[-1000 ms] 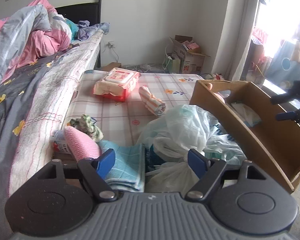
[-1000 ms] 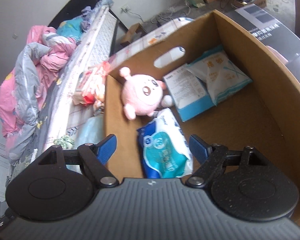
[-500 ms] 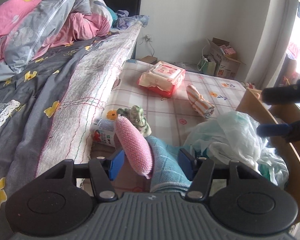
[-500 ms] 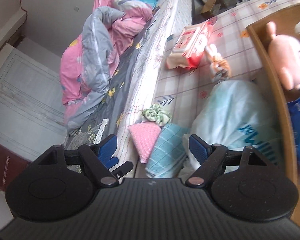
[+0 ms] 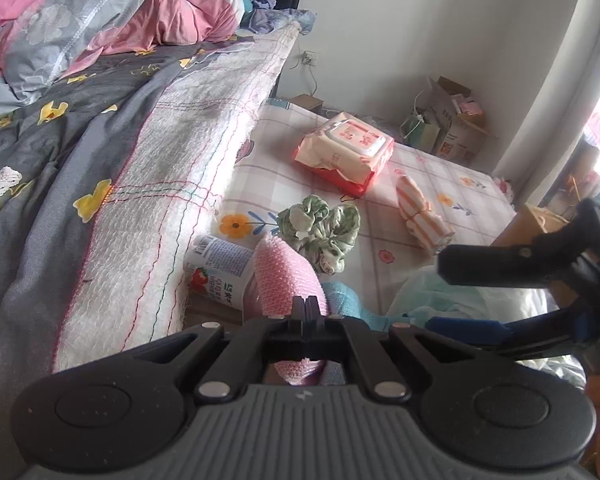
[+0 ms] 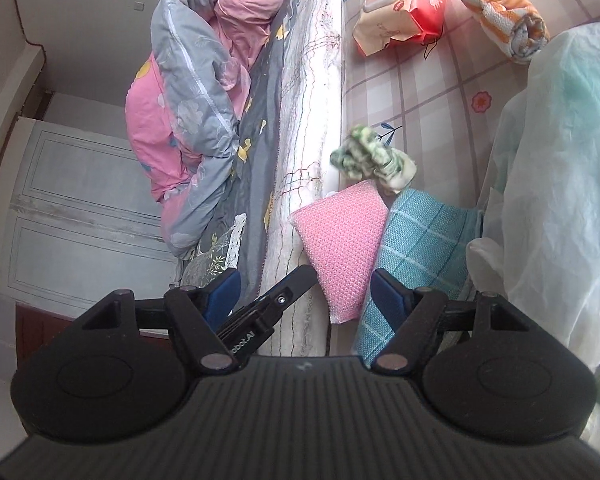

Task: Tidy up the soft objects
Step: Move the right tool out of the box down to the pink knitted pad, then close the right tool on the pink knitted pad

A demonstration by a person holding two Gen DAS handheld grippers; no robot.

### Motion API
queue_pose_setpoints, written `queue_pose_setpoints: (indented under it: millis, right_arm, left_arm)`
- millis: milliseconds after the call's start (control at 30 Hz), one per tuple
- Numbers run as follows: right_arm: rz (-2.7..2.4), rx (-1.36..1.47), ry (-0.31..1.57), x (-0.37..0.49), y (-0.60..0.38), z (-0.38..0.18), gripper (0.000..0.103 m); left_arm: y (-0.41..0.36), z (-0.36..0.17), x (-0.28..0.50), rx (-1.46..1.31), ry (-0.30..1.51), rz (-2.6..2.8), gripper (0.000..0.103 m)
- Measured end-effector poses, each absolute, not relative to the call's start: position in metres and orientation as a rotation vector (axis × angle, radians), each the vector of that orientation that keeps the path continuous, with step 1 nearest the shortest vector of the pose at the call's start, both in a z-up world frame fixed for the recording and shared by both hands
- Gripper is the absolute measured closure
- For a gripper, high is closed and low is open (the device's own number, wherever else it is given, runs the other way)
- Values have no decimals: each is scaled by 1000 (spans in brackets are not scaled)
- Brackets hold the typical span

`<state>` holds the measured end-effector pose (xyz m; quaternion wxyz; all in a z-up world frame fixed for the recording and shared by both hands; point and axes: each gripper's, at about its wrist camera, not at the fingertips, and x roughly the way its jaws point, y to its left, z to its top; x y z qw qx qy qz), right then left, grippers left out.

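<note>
A pink mesh sponge (image 5: 286,276) stands on edge beside the bed, against a folded teal checked cloth (image 6: 420,240). My left gripper (image 5: 305,304) is shut on the sponge's near edge. In the right wrist view the sponge (image 6: 342,240) lies between the fingers of my right gripper (image 6: 304,292), which is open above it. The right gripper (image 5: 480,292) also shows at the right of the left wrist view. A green scrunchie (image 5: 322,226), a rolled orange-striped towel (image 5: 420,210) and a wet-wipes pack (image 5: 346,150) lie on the checked mat (image 5: 260,172).
The bed (image 5: 80,140) with a grey duvet and pink quilt runs along the left. A milk carton (image 5: 220,266) lies by the sponge. A crumpled plastic bag (image 6: 560,160) sits right. The cardboard box's corner (image 5: 528,220) shows at the right. Boxes stand by the far wall.
My left gripper has closed on the pink sponge. My right gripper has swung down from over the box to over the sponge and teal cloth.
</note>
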<state>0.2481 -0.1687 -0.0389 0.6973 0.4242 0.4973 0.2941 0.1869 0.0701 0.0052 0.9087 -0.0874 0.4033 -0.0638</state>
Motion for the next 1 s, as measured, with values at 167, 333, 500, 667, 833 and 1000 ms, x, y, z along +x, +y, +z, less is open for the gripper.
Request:
queue_pose_setpoints:
  millis: [167, 333, 500, 667, 833, 1000]
  right_arm:
    - [658, 1001, 1116, 262, -166, -54, 30]
    - [636, 1010, 1121, 274, -155, -64, 30]
    - [615, 997, 1119, 295, -140, -69, 29]
    - [584, 932, 1131, 325, -123, -76, 28]
    - [559, 886, 1195, 352, -109, -100, 27]
    - [627, 880, 1208, 352, -99, -103, 27]
  left_arm:
    - [73, 18, 180, -179, 802, -127, 103]
    - [67, 14, 186, -162, 848, -144, 76]
    - [50, -6, 199, -64, 870, -91, 53]
    - [65, -21, 206, -105, 919, -43, 74]
    - [73, -27, 205, -107, 937, -35, 78]
    - [72, -31, 209, -111, 933, -61, 73]
